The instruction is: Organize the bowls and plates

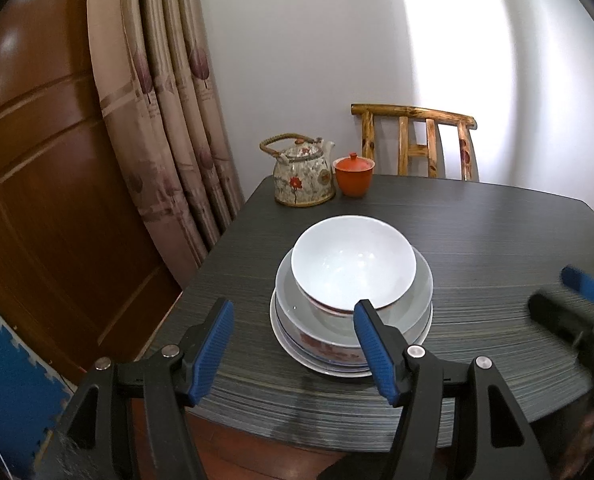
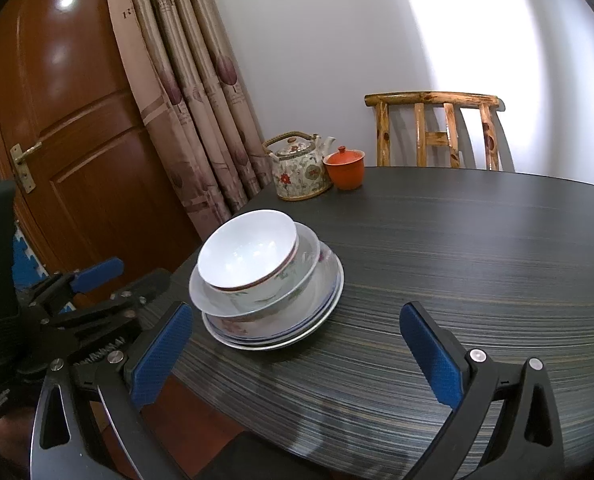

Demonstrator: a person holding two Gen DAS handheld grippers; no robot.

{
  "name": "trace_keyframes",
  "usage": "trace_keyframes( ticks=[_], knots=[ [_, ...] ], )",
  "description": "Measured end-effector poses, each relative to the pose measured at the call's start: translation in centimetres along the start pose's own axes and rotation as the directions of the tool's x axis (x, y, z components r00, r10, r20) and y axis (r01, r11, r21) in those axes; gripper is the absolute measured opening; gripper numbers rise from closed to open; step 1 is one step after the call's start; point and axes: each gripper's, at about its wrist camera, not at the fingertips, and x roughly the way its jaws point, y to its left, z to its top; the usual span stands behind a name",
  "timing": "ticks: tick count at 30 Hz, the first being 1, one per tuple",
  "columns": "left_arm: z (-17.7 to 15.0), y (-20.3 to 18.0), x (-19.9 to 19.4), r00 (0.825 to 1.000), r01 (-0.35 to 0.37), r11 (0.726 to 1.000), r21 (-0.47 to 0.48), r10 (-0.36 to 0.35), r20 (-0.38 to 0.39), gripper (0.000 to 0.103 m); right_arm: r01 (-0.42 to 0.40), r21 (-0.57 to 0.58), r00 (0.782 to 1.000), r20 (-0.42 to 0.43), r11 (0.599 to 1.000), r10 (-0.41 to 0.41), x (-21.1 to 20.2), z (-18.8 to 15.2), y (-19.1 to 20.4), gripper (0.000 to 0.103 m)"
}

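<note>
One stack [image 1: 353, 292] of dishes stands near the left edge of the dark striped table [image 1: 477, 240]: a white bowl [image 1: 351, 260] on top, nested in a wider bowl [image 2: 297, 280] with a floral outside, over what look like two or three shallow plates [image 2: 297, 328] (the exact count is hard to tell from the rims). The left gripper [image 1: 293, 344] is spread wide and holds nothing, its right pad [image 1: 373, 344] just in front of the stack's near side, its left pad out past the table edge. The right gripper [image 2: 297, 356] is also wide open and empty, above bare tabletop to the right of the stack. At the far corner sit one flowered teapot [image 1: 303, 176] and one lidded orange cup [image 1: 353, 176], close together. Behind the table stands one wooden chair [image 1: 417, 140] against a pale wall; to the left hang beige curtains [image 1: 165, 100] and a brown door [image 2: 77, 120].
</note>
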Motion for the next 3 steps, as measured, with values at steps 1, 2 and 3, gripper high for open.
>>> trace_keyframes(
  ticks=[1, 2, 3],
  knots=[
    [0.0, 0.0, 0.1, 1.000, -0.010, 1.000, 0.003, 0.010, -0.006, 0.064, 0.006, 0.001, 1.000, 0.007, 1.000, -0.006, -0.2, 0.1, -0.5, 0.103],
    [0.0, -0.1, 0.3, 1.000, -0.017, 1.000, 0.007, 0.017, -0.014, 0.064, 0.015, 0.003, 1.000, 0.013, 1.000, -0.015, -0.3, 0.3, -1.0, 0.103],
    [0.0, -0.2, 0.3, 1.000, -0.014, 1.000, 0.012, 0.014, -0.017, 0.064, 0.034, 0.007, 0.999, 0.019, 0.999, -0.034, -0.6, 0.6, -2.0, 0.103]
  ],
)
